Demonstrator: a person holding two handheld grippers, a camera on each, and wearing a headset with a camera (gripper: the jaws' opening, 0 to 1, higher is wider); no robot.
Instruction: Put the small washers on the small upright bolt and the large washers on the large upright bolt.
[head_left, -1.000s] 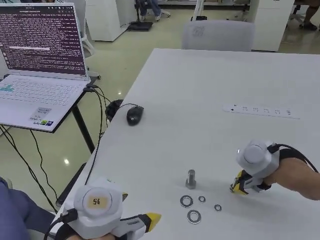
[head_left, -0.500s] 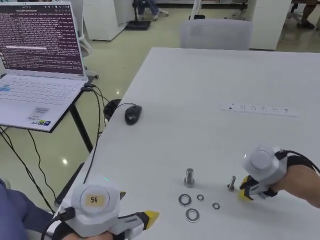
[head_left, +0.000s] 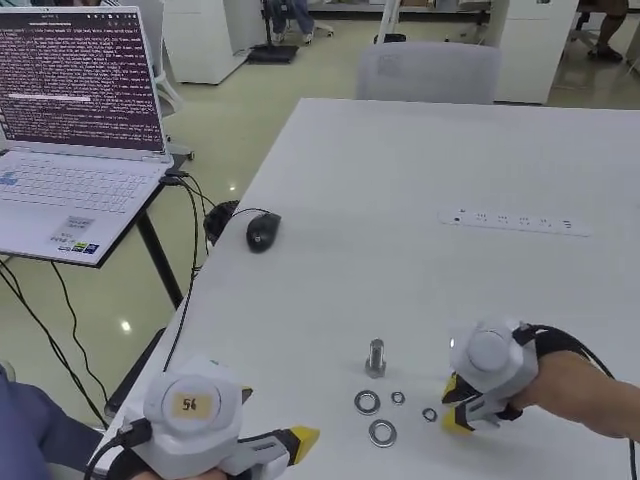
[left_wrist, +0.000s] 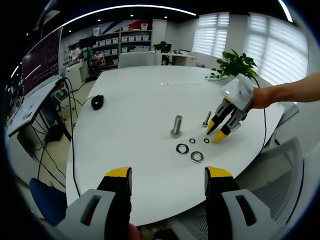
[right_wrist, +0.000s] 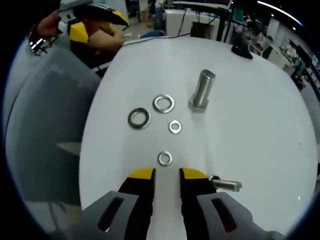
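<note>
The large bolt (head_left: 376, 357) stands upright on the white table (head_left: 420, 170). In front of it lie two large washers (head_left: 367, 402) (head_left: 382, 433) and two small washers (head_left: 398, 398) (head_left: 429, 414). My right gripper (head_left: 452, 405) hovers just right of the nearer small washer (right_wrist: 164, 158), jaws slightly apart and nothing between them. The small bolt (left_wrist: 207, 119) stands upright just behind that gripper (left_wrist: 216, 131), and shows close beside its right jaw (right_wrist: 225, 185). My left gripper (left_wrist: 167, 175) is wide open and holds nothing, at the table's near left edge (head_left: 300, 440), well short of the washers.
A black mouse (head_left: 262, 231) and its cable lie at the table's left edge. A white power strip (head_left: 510, 221) sits further back on the right. An open laptop (head_left: 70, 150) stands on a side stand to the left. A grey chair (head_left: 430, 70) stands at the far end.
The small bolt now stands upright, free of the right gripper. That gripper has moved left and nearer, up to the small washers, and hides the bolt in the head view. The left gripper stayed put.
</note>
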